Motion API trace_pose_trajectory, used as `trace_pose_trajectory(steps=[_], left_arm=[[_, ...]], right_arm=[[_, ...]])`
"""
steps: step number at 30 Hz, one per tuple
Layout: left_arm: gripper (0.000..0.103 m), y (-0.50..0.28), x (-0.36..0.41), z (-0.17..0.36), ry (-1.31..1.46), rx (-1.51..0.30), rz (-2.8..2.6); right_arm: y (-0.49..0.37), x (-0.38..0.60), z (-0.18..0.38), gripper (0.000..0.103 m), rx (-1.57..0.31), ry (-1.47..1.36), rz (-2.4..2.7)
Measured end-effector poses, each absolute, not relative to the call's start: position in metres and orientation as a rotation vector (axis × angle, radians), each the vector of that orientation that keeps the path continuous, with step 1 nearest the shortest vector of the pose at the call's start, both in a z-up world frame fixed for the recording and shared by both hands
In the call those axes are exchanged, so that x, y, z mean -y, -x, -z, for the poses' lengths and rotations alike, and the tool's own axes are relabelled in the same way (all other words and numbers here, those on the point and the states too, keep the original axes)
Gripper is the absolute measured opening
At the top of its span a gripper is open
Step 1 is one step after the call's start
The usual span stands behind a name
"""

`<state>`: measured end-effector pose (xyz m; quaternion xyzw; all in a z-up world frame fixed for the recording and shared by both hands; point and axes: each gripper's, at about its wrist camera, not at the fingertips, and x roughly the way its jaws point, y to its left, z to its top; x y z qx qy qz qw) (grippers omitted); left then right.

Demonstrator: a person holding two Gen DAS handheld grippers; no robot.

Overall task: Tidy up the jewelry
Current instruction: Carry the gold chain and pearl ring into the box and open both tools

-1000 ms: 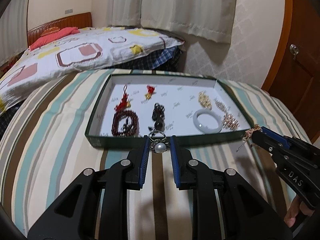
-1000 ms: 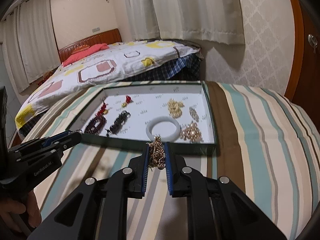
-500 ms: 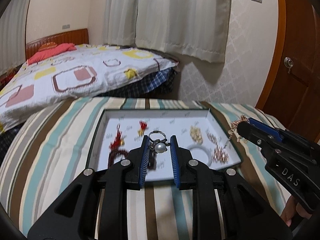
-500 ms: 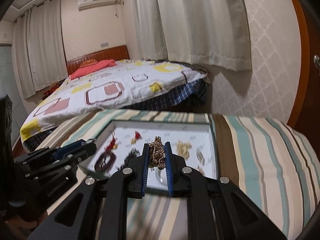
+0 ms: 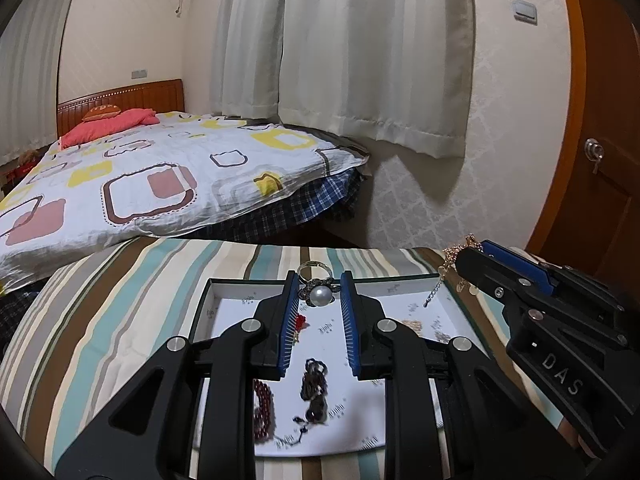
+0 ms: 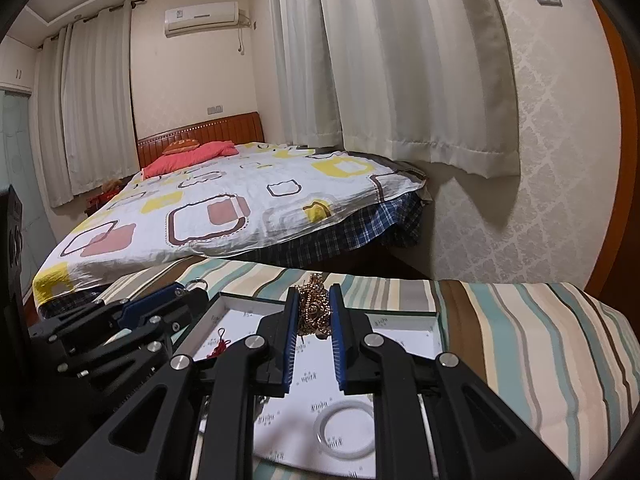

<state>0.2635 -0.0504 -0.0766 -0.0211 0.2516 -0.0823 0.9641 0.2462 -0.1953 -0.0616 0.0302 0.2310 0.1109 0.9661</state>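
Left wrist view: my left gripper (image 5: 319, 294) is pinching a pearl ring (image 5: 317, 287), band pointing up-away, over the tray (image 5: 202, 308), while my right gripper (image 6: 313, 312) is clamping a bunched gold chain (image 6: 314, 311) hanging lengthwise.

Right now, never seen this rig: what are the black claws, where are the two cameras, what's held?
No robot here: a person holds a two-finger gripper in each hand, each with a fisheye camera looking along its fingers. The left view shows the left gripper pinching a pearl ring; the right gripper enters from the side. The right view shows it clamping a gold chain. Both hover over a green tray on a striped cloth. In the tray lie dark beads, red beads and a white bangle.
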Motion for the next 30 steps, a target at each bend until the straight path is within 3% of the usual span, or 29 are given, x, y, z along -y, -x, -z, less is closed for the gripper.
trace_pose_trajectory(steps=[13,30], left_arm=[[0.021,-0.321,0.046,0.151,0.025,-0.693,0.111],[0.021,-0.343,0.041,0.179,0.016,-0.816,0.078]], right_arm=[[-0.298,0.190,0.136,0.016,-0.650,-0.066,-0.198],[-0.320,0.188,0.165,0.016,-0.768,-0.065,-0.164]])
